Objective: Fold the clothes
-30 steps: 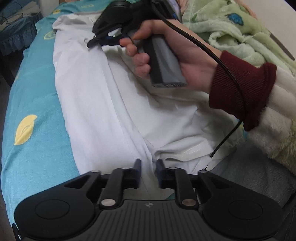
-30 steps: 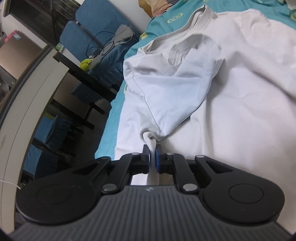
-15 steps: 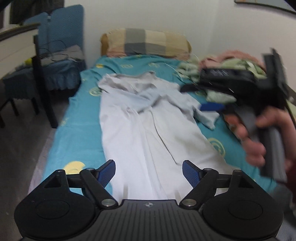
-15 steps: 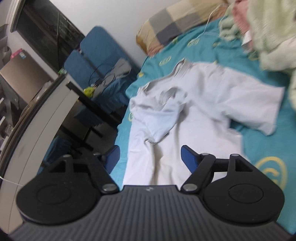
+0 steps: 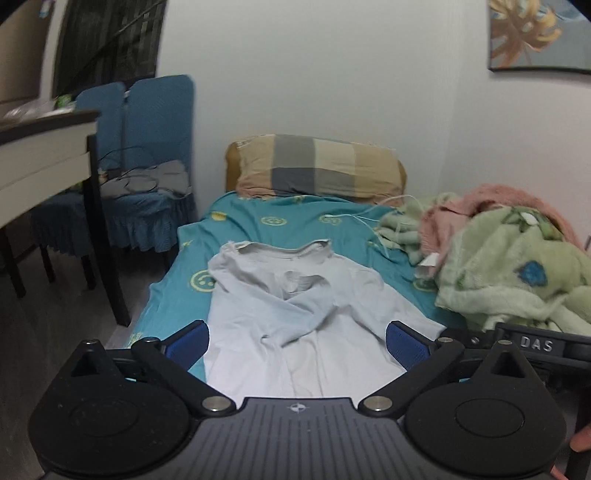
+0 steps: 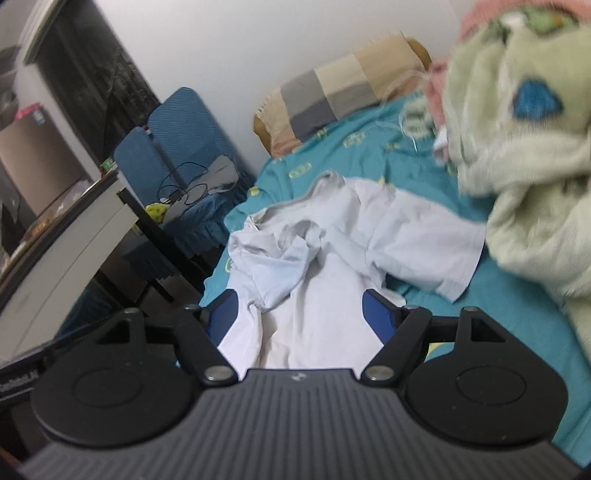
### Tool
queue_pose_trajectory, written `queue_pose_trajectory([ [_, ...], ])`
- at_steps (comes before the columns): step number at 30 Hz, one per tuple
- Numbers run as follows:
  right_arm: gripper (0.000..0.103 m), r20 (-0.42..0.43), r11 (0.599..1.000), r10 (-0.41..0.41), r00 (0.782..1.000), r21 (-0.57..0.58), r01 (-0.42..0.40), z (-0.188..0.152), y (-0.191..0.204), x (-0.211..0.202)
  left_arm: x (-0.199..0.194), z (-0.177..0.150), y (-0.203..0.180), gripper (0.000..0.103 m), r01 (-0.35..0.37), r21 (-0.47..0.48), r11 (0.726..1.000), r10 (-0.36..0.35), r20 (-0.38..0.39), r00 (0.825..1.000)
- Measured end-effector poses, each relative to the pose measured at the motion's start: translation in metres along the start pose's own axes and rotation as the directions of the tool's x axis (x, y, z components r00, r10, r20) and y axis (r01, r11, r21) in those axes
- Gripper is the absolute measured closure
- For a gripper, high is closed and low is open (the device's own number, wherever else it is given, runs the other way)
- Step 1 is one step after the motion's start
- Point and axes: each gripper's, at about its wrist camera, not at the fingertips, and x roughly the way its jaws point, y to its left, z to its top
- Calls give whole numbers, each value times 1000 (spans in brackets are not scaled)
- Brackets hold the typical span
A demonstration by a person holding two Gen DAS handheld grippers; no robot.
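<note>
A white T-shirt (image 5: 295,325) lies spread along the teal bedsheet (image 5: 280,221), its collar pointing toward the head of the bed and its body running down to the foot end, where both grippers are held above it. One sleeve (image 5: 291,314) is folded inward across the chest, so it lies diagonally over the middle of the shirt, while the other sleeve (image 6: 424,243) is spread flat out toward the side of the bed where the green fleece blanket (image 5: 517,273) is heaped. The left gripper (image 5: 297,341) has its blue-padded fingers (image 5: 188,341) spread wide apart, holding nothing, with the shirt showing between them. The right gripper (image 6: 299,317) is likewise spread wide and holds nothing, its fingers framing the lower body of the shirt. A plaid pillow (image 5: 317,170) lies across the head of the bed against the wall, and a pink garment (image 5: 491,206) sits on the blanket pile near that corner, with a thin white cable (image 5: 373,214) trailing over the sheet beside it. Off the bed's opposite long edge stand two blue covered chairs (image 5: 147,155) and a table with dark legs (image 5: 48,147). A framed picture (image 5: 539,33) hangs on the wall above the blanket side.
</note>
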Motion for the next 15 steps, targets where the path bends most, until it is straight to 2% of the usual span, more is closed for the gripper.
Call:
queue_pose_trajectory([
  [3,27,-52,984,1,999,178,9,-5,-27,23,16,-12,15,0,-40,-27,999,39,-22,999],
  [5,25,-57,943,-4,998,331,22,-7,-47,40,26,-14,18,0,-76,-14,997,76,-35,997],
  [7,25,-61,883,-14,998,468,40,-9,-65,58,34,-15,26,0,-102,-17,995,101,-45,994],
  [10,25,-67,811,-26,997,582,60,-11,-79,91,41,-14,42,0,-105,-78,991,100,-66,993],
  [13,25,-34,780,-90,995,619,91,-13,-87,119,51,-18,58,0,-108,-127,986,97,-90,991],
  [15,25,-5,728,-122,992,679,93,-16,-101,136,56,-21,67,0,-118,-145,982,105,-97,990],
])
